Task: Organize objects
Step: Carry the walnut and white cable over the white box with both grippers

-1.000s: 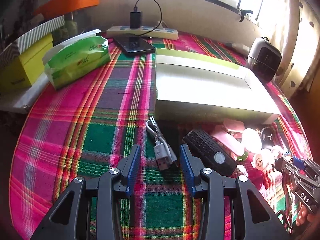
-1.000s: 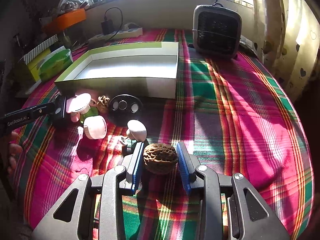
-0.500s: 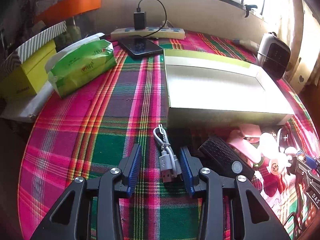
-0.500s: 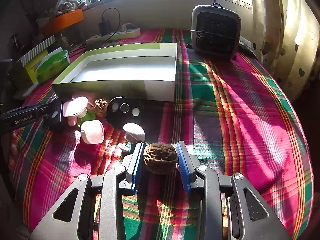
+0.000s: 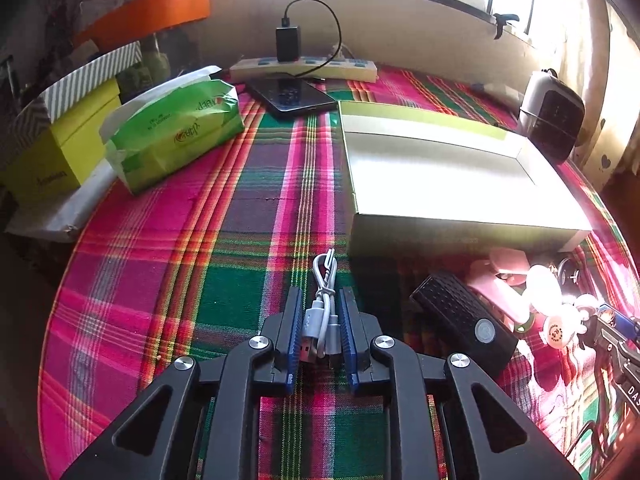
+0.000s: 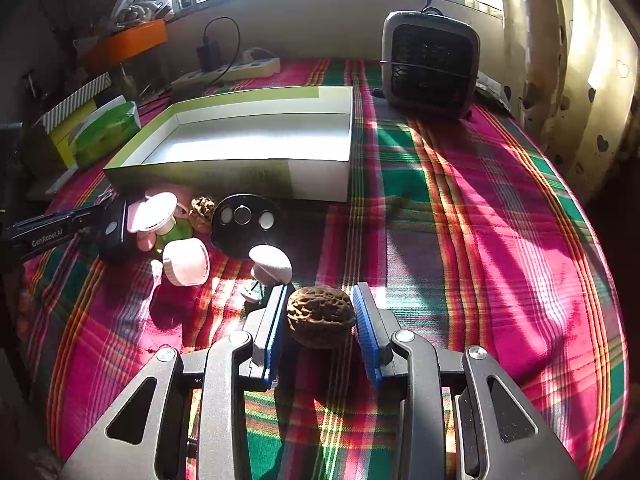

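Note:
My left gripper (image 5: 320,300) points down at the plaid cloth and its jaws are closing, with the blue pads against both sides of a bundled white USB cable (image 5: 320,320). My right gripper (image 6: 322,292) is shut on a brown walnut (image 6: 320,316). A shallow green-and-white box (image 5: 440,236) lies open just beyond, with nothing visible inside. In front of it sit a black ridged device (image 5: 460,316), a pink fan (image 6: 156,212), a second walnut (image 6: 202,208), a black disc (image 6: 244,220), a pink cap (image 6: 186,262) and a small white lamp (image 6: 270,264).
A green tissue pack (image 5: 172,136), a yellow box (image 5: 60,148), a dark phone (image 5: 292,96) and a power strip (image 5: 304,68) line the back left. A grey desk fan (image 6: 430,64) stands at the back right. Open cloth stretches to the right of the box.
The left gripper's jaws have come together from wide open onto the white USB cable. The right gripper stays still with the walnut in it.

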Action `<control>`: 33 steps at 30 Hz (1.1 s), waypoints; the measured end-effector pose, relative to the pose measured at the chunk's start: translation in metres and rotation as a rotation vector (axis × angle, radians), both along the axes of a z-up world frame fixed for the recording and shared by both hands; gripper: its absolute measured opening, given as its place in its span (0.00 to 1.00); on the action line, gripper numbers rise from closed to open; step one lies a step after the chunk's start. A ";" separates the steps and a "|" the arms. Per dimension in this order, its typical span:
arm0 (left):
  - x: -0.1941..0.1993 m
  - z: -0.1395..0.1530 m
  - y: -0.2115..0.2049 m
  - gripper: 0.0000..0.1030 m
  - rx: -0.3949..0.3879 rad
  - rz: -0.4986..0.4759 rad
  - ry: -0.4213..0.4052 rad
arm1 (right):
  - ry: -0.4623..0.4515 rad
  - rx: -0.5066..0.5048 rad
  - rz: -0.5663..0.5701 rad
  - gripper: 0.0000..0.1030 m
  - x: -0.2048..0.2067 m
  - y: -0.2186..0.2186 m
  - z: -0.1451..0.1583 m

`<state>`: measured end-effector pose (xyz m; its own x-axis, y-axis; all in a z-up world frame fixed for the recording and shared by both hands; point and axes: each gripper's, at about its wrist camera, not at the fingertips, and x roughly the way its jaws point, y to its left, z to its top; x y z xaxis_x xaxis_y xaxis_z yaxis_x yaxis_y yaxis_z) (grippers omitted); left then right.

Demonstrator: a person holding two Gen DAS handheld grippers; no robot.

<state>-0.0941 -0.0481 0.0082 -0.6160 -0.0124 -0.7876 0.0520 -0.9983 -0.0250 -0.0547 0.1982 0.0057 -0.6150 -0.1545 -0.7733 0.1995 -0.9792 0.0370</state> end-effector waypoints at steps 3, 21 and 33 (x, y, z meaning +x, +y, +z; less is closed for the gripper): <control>0.002 0.000 0.002 0.16 -0.001 -0.007 0.000 | 0.000 -0.001 -0.001 0.34 0.000 0.000 0.000; 0.014 0.008 0.001 0.15 0.031 -0.042 0.027 | 0.008 -0.015 -0.005 0.34 0.004 0.001 0.006; 0.021 0.002 0.003 0.15 0.040 -0.077 0.012 | 0.017 -0.019 -0.006 0.34 0.008 0.000 0.008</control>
<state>-0.0732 -0.0450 0.0103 -0.6236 0.0668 -0.7789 -0.0257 -0.9976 -0.0650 -0.0464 0.1983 0.0134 -0.6290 -0.1657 -0.7595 0.1945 -0.9795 0.0527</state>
